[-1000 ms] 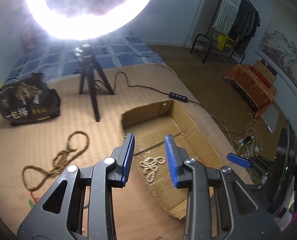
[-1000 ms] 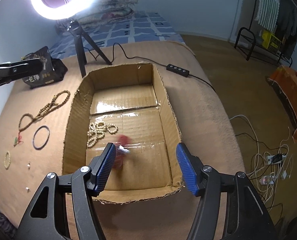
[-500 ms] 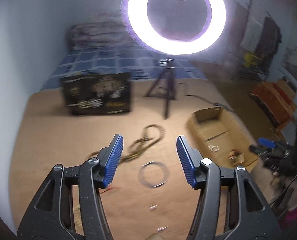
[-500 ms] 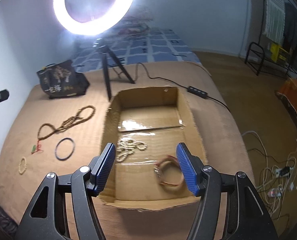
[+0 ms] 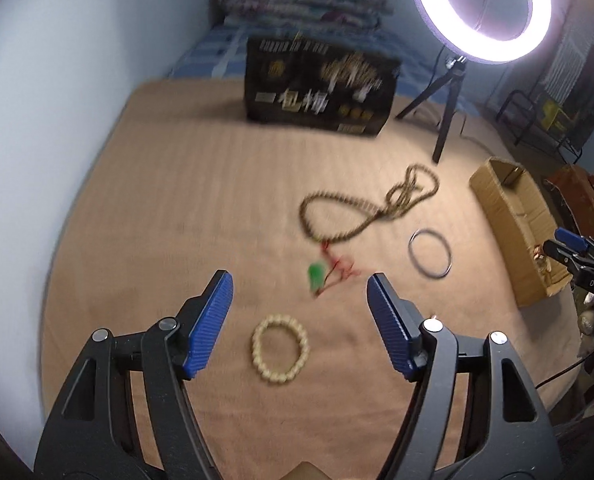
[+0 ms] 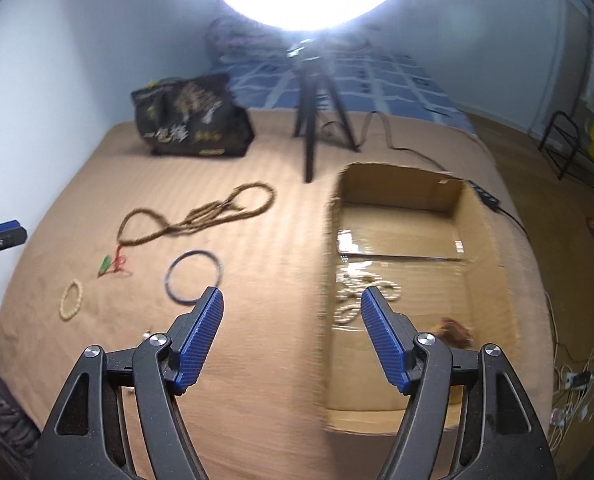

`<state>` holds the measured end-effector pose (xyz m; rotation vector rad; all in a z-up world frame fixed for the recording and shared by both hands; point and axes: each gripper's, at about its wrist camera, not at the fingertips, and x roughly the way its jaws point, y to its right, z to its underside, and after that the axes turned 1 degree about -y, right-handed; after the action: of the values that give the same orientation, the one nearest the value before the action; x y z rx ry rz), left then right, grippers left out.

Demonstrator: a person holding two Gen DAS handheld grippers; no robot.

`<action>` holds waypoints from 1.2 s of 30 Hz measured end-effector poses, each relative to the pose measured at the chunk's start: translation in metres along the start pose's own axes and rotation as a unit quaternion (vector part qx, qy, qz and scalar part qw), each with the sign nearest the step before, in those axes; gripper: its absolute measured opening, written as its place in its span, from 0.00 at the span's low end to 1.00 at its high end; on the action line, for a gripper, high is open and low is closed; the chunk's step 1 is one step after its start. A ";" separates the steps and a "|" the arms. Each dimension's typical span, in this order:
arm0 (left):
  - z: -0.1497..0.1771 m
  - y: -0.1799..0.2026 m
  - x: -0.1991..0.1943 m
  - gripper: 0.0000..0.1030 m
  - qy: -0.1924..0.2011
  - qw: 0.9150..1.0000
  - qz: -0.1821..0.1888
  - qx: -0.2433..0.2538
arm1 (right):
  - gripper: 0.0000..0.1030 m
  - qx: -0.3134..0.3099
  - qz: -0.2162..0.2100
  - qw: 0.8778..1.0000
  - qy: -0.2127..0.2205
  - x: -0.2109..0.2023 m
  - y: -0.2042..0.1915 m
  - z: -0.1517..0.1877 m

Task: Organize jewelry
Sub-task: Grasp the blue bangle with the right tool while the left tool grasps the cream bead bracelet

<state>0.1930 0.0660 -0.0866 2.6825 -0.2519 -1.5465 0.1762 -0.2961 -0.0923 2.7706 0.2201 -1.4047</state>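
My left gripper (image 5: 299, 284) is open and empty, hovering over the tan mat, with a cream bead bracelet (image 5: 280, 355) lying between and just below its fingers. Beyond it lie a green-and-red charm (image 5: 329, 274), a long brown bead necklace (image 5: 371, 208) and a dark bangle (image 5: 430, 254). My right gripper (image 6: 291, 300) is open and empty, above the mat at the left wall of the cardboard box (image 6: 485, 240). Inside the box lie a white bead strand (image 6: 357, 296) and a reddish bracelet (image 6: 455, 330). The bangle (image 6: 194, 276) sits left of the right gripper.
A black printed bag (image 5: 321, 88) stands at the back of the mat. A ring light on a tripod (image 5: 449, 120) stands behind the box, its cable (image 6: 493, 200) running off right. Tiny pieces (image 6: 147, 335) lie near the mat's front edge.
My left gripper has swung left from the box to above the cream bracelet and opened wider. My right gripper has pulled back left from the box; the reddish bracelet now lies in the box.
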 end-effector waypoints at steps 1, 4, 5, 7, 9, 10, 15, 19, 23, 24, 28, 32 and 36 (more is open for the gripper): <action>0.005 -0.004 0.006 0.69 -0.014 1.000 0.006 -0.004 | 0.69 -0.005 -0.002 1.000 -0.005 0.004 -0.006 0.000; 0.016 -0.007 0.023 0.69 -0.041 0.999 0.002 0.000 | 0.69 -0.023 -0.011 0.999 -0.024 0.020 -0.025 0.002; 0.020 -0.010 0.029 0.69 -0.047 0.999 -0.010 0.003 | 0.69 -0.028 -0.010 0.999 -0.028 0.024 -0.029 0.002; 0.024 -0.013 0.037 0.69 -0.062 0.998 -0.008 0.005 | 0.69 -0.040 -0.005 0.998 -0.040 0.034 -0.039 0.003; 0.028 -0.015 0.042 0.69 -0.072 0.997 -0.001 0.004 | 0.69 -0.045 -0.007 0.998 -0.045 0.043 -0.044 0.003; 0.032 -0.014 0.045 0.69 -0.078 0.997 0.004 0.004 | 0.69 -0.044 -0.011 0.998 -0.048 0.048 -0.046 0.004; 0.044 -0.007 0.059 0.69 -0.107 0.994 0.010 0.024 | 0.69 -0.044 -0.027 0.997 -0.059 0.069 -0.056 0.004; 0.053 -0.002 0.070 0.69 -0.127 0.991 0.004 0.038 | 0.69 -0.062 -0.038 0.996 -0.054 0.081 -0.067 0.003; 0.053 -0.005 0.076 0.69 -0.130 0.991 -0.002 0.037 | 0.69 -0.066 -0.059 0.994 -0.064 0.094 -0.074 0.002; 0.052 -0.006 0.077 0.69 -0.131 0.991 -0.002 0.034 | 0.69 -0.065 -0.062 0.994 -0.068 0.097 -0.075 0.002; 0.051 -0.010 0.088 0.69 -0.141 0.990 -0.006 0.025 | 0.69 -0.067 -0.059 0.993 -0.074 0.109 -0.080 0.001; 0.051 -0.016 0.098 0.69 -0.150 0.989 -0.007 0.017 | 0.72 -0.074 -0.054 0.993 -0.079 0.118 -0.084 0.001; 0.052 -0.014 0.101 0.70 -0.145 0.989 -0.015 0.027 | 0.74 -0.079 -0.055 0.992 -0.083 0.125 -0.088 0.001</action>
<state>0.1994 0.0663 -0.2006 2.5014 -0.2664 -1.9654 0.2357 -0.1946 -0.1897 2.5352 0.4639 -1.5595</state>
